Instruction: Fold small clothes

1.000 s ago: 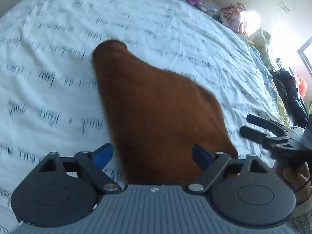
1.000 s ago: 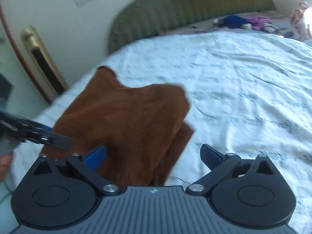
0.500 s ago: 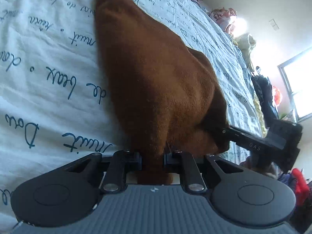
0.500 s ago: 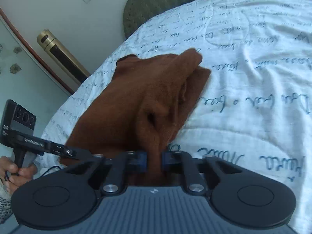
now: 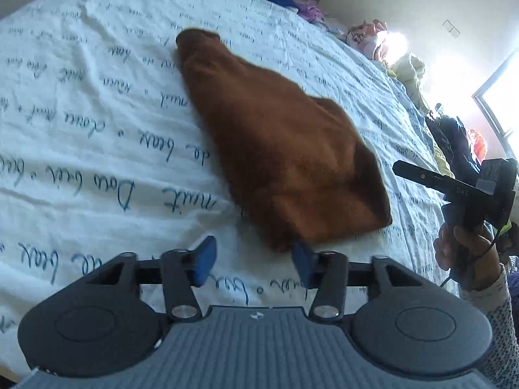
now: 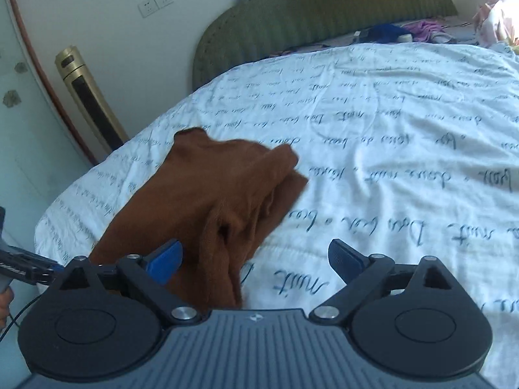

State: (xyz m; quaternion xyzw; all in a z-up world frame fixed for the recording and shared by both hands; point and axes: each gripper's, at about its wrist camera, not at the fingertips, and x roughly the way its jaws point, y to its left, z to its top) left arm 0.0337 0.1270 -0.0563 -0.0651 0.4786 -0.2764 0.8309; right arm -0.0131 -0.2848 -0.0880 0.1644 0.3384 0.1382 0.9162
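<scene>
A brown garment lies folded and rumpled on the white bed sheet with blue script. My left gripper hovers at its near edge. Its jaws are opening, only sheet shows between them, and the right pad sits at the cloth's hem. In the right wrist view the garment runs from mid-bed down between the jaws of my right gripper. Those jaws are opening wide and neither pad presses the cloth. A hand holds the right gripper at the left view's right side.
A green padded headboard stands at the far end of the bed. Loose clothes are piled along the far edge, with dark ones near a bright window. A gold tower fan stands by the wall.
Half a second ago both grippers were shut on the garment's near edge. Both have since let go and drawn back, and the cloth rests on the sheet.
</scene>
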